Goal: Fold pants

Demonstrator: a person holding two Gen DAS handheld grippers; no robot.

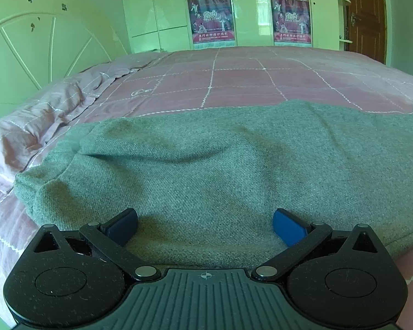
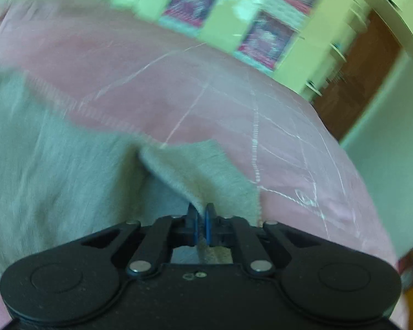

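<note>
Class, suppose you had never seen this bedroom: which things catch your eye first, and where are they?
The grey pants spread across the near side of the pink checked bedspread. The right gripper is shut on a raised flap of their fabric, while the left gripper sits open over them. Two red posters hang on the pale wardrobe behind.

A pink quilted bedspread (image 1: 234,79) with white zigzag stitching covers the bed. A rumpled pink pillow (image 1: 41,121) lies at its left edge before a pale headboard (image 1: 27,55). Beyond the far edge stand wardrobe doors (image 1: 157,11) bearing two calendar posters (image 1: 212,19), beside a brown door (image 1: 364,13).
</note>
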